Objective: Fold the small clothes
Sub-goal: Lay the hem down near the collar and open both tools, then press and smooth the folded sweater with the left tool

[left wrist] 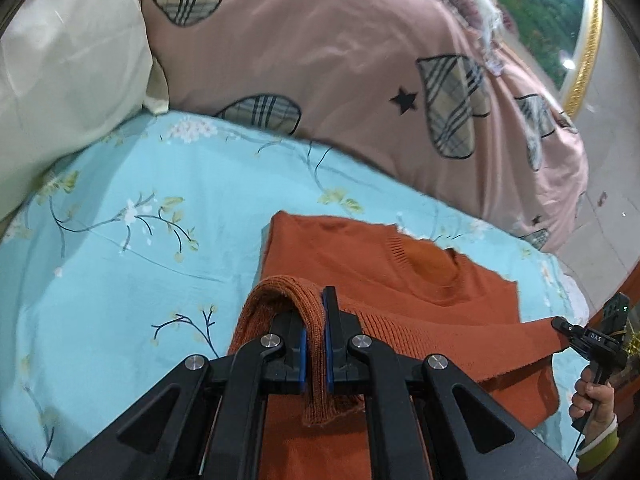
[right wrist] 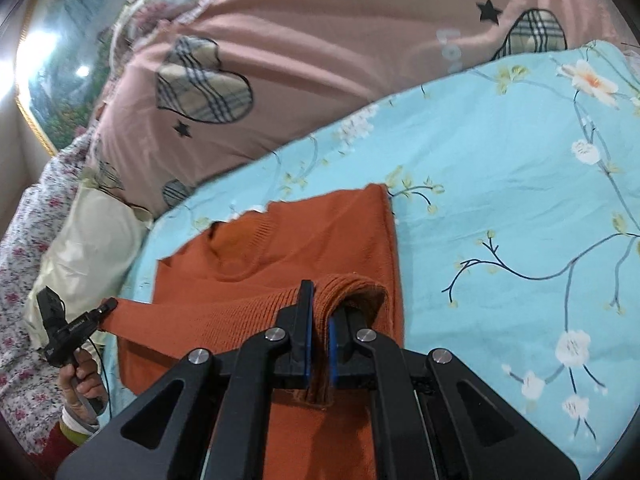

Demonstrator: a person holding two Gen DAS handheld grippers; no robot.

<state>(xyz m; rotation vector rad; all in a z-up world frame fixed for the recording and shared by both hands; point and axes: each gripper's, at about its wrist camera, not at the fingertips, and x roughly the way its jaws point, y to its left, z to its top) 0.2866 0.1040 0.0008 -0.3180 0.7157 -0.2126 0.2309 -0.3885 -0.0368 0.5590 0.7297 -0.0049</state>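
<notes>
Here the left tongs [left wrist: 315,344] are clamped narrow on a ribbed edge of the orange sweater [left wrist: 360,264], the knit looping up over one blue pad. The right tongs [right wrist: 319,344] pinch the opposite ribbed edge the same way, both pointing forward over the garment. The sweater lies on the light blue flowered bedsheet [left wrist: 120,240], its lower part lifted and stretched taut between the two grips, neckline toward the pink quilt [left wrist: 320,60]. A cream pillow [left wrist: 60,80] sits beside the quilt. The right hand [left wrist: 596,404] grips its handle upright.
</notes>
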